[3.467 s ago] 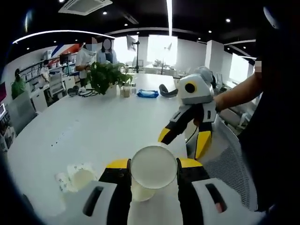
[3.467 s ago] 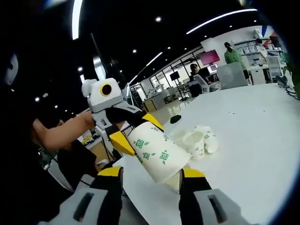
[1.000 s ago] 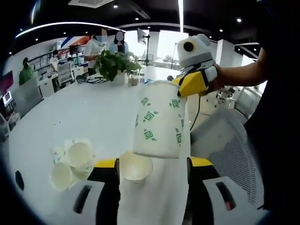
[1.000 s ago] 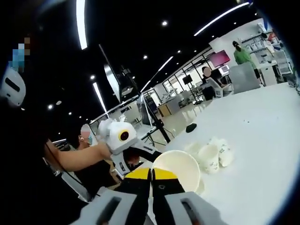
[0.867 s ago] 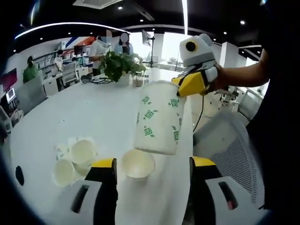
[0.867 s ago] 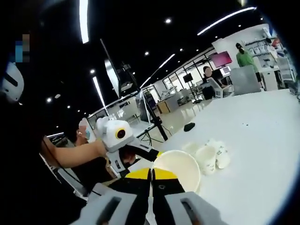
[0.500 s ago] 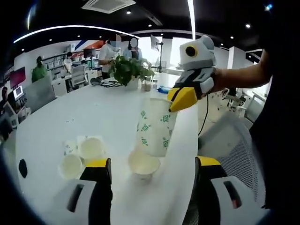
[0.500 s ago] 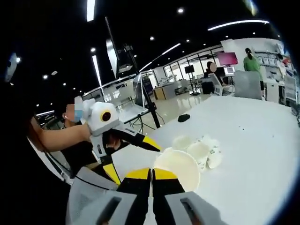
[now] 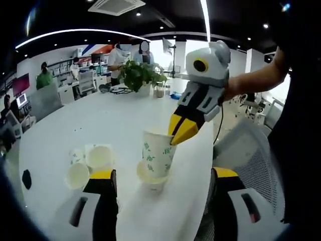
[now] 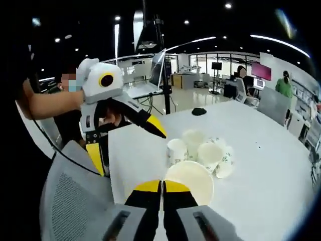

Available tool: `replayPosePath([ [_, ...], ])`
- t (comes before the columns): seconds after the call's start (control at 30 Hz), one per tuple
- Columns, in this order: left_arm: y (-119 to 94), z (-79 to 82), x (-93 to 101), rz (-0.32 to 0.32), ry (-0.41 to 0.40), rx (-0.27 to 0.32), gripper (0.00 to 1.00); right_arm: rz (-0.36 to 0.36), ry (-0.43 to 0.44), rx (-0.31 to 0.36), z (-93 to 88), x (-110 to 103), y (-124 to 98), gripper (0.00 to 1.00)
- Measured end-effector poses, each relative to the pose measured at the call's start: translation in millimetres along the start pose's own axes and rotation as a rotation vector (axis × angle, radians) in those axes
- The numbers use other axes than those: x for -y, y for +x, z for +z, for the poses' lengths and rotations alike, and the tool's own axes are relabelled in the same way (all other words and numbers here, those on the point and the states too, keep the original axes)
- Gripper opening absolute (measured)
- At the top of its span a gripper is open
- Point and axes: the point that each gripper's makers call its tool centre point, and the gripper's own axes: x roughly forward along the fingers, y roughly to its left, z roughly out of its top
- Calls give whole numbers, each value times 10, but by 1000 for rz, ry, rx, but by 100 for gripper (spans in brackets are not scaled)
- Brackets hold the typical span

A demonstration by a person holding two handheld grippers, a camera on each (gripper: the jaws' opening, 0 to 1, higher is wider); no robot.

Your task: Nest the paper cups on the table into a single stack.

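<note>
A green-patterned paper cup (image 9: 158, 150) stands partly inside another cup (image 9: 148, 179) on the white table (image 9: 75, 120). My right gripper (image 9: 179, 135) comes in from the upper right, shut on the patterned cup's rim. In the right gripper view my right gripper (image 10: 162, 185) pinches the rim of that cup (image 10: 191, 182), seen from above. My left gripper (image 9: 163, 173) is open, with one jaw on either side of the lower cup and not touching it. It appears again as the left gripper (image 10: 129, 146), still open. Several loose cups (image 9: 88, 164) lie in a cluster (image 10: 203, 150).
A grey mesh chair (image 9: 251, 155) stands at the table's near edge, seen again as the chair (image 10: 70, 196). A potted plant (image 9: 138, 74) and small items sit at the table's far end. A dark small object (image 10: 199, 111) lies on the table. People stand in the background.
My right gripper has brought the patterned cup down from above into the cup on the table. My left gripper, which held a cup 3.5 seconds ago, stays open.
</note>
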Motion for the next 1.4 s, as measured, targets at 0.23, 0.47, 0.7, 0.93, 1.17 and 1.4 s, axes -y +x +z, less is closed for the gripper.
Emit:
replayPosePath([
  [0.23, -14, 38, 8, 0, -4, 7, 76, 22, -75, -63, -116, -33, 182, 0],
  [0.47, -38, 90, 6, 8, 1, 7, 76, 61, -89, -101, -195, -76, 348, 0],
  [0.7, -35, 52, 22, 10, 1, -6, 76, 93, -70, -140, -351, -116, 489, 0],
  [0.93, -35, 15, 12, 20, -9, -8, 75, 113, -30, -152, -429, -155, 580, 0],
  [1.17, -45, 4, -43, 34, -15, -1, 74, 111, -18, -155, -427, -153, 619, 0],
  [1.4, -54, 44, -155, 47, -11, 21, 71, 71, -26, -118, -342, -110, 531, 8],
])
